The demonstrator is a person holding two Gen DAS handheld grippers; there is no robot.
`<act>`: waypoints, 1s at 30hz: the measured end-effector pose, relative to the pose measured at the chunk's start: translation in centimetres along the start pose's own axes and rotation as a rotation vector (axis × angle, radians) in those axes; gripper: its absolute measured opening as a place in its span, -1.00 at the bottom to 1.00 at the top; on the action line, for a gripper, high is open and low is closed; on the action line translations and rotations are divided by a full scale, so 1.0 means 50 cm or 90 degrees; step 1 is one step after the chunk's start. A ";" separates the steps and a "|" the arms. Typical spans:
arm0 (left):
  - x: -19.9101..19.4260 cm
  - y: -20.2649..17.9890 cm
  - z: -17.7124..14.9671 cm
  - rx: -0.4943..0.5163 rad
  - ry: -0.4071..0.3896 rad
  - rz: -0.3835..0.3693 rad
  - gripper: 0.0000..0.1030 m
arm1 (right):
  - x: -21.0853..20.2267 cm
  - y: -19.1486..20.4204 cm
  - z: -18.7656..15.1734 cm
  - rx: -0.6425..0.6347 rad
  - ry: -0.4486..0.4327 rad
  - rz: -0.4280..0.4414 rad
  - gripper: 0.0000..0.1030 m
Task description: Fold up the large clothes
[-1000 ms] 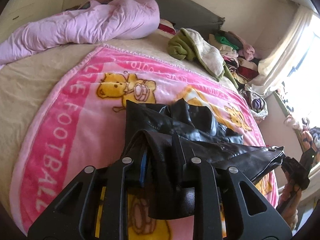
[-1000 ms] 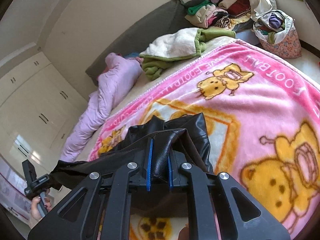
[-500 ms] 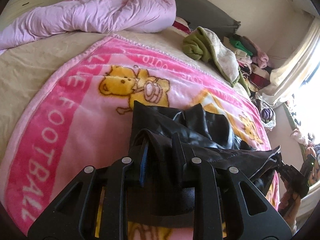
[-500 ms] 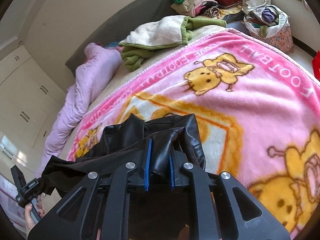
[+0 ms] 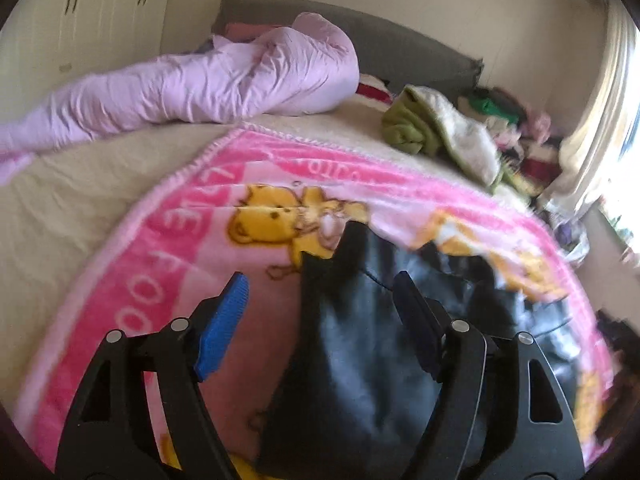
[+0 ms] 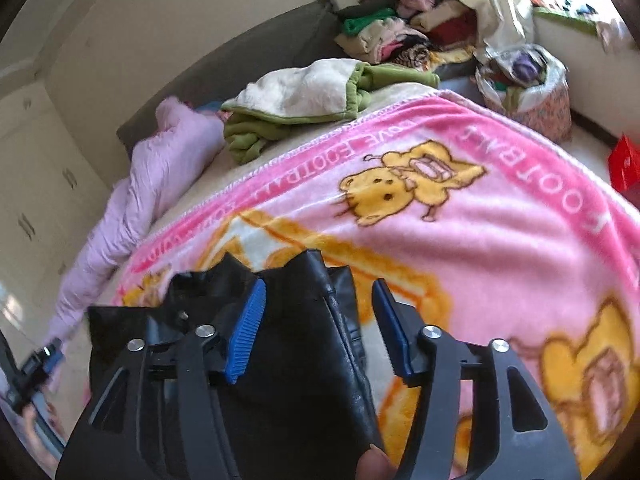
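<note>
Jacket (image 5: 360,344) glossy black leather, creased | blanket (image 6: 500,240) pink plush | tools spread

Glossy black leather-look garment (image 5: 360,360), smooth with a soft sheen, lies on a fluffy pink fleece blanket (image 5: 168,280). The left tool (image 5: 320,312) shows matt black plastic arms, ribbed blue rubbery pads (image 5: 224,328) and shiny metal rivets. Crinkled lilac quilt (image 5: 200,88) looks satiny.
</note>
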State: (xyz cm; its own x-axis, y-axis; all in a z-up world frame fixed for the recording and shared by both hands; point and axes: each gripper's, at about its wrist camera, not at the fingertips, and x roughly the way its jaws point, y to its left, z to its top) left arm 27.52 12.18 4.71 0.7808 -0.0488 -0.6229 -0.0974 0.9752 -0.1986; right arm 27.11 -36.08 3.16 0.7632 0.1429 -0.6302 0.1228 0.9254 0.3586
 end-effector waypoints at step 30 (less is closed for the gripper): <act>0.102 -0.047 0.009 0.114 0.010 0.045 -0.95 | 0.121 0.033 0.038 -0.010 -0.026 -0.029 -0.74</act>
State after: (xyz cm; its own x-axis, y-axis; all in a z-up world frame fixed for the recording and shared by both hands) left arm 32.00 9.73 2.34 0.7658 0.0197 -0.6427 -0.0400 0.9991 -0.0169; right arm 33.13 -34.36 1.25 0.7819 0.0863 -0.6174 0.1481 0.9363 0.3184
